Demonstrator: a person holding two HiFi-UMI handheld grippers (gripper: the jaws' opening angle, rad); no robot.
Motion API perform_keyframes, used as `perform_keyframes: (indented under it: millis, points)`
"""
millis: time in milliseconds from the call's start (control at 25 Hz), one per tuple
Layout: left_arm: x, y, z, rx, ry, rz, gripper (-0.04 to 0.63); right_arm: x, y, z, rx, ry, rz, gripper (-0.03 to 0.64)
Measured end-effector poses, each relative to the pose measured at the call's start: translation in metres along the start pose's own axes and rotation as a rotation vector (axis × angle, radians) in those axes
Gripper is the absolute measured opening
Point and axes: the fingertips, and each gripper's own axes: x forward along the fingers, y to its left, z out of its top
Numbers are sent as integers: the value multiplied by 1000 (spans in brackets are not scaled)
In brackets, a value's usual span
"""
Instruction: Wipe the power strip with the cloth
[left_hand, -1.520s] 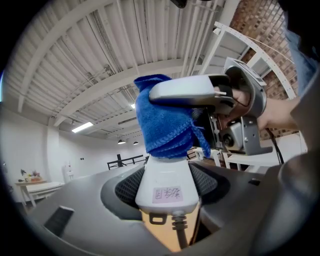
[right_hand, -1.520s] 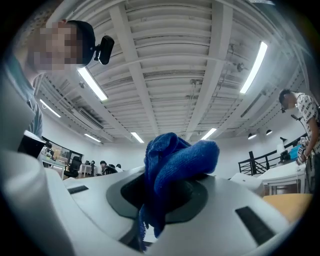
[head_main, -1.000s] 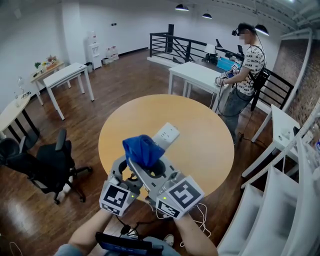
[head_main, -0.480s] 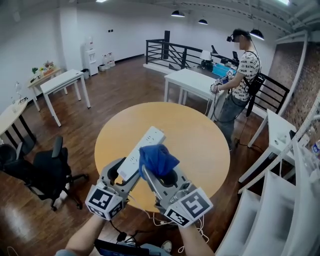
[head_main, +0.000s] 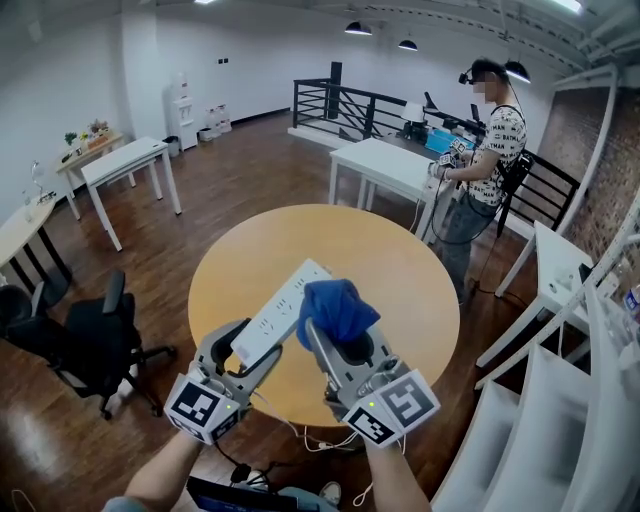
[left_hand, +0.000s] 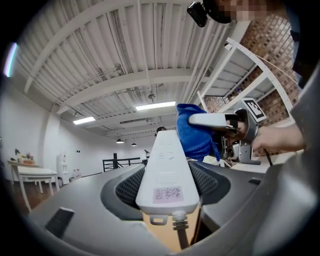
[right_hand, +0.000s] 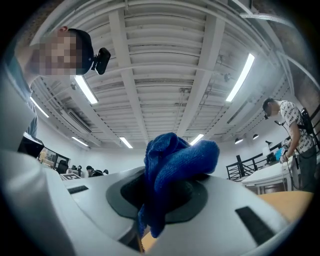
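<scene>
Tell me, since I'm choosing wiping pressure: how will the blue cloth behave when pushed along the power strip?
Probably floppy: the cloth bunches and droops where the right gripper clamps it. Likely light, as the wad stands up unsupported. It may fold over rather than slide flat.

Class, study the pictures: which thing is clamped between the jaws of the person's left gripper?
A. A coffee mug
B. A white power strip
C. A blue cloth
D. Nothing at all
B: the left gripper view shows the left gripper closed on the white power strip, while the blue cloth sits in the right gripper.
</scene>
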Motion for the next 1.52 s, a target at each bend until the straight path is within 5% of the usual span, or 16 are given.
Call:
perform_keyframes:
  millis: [1080,1520]
  points:
    - [-20,-23,-3,104,18,-62,279,-8,-62,49,-75,-58,-153,66]
    - [-16,-32,-5,136,36,-74,279,28,-59,49,-116,10,-73,66]
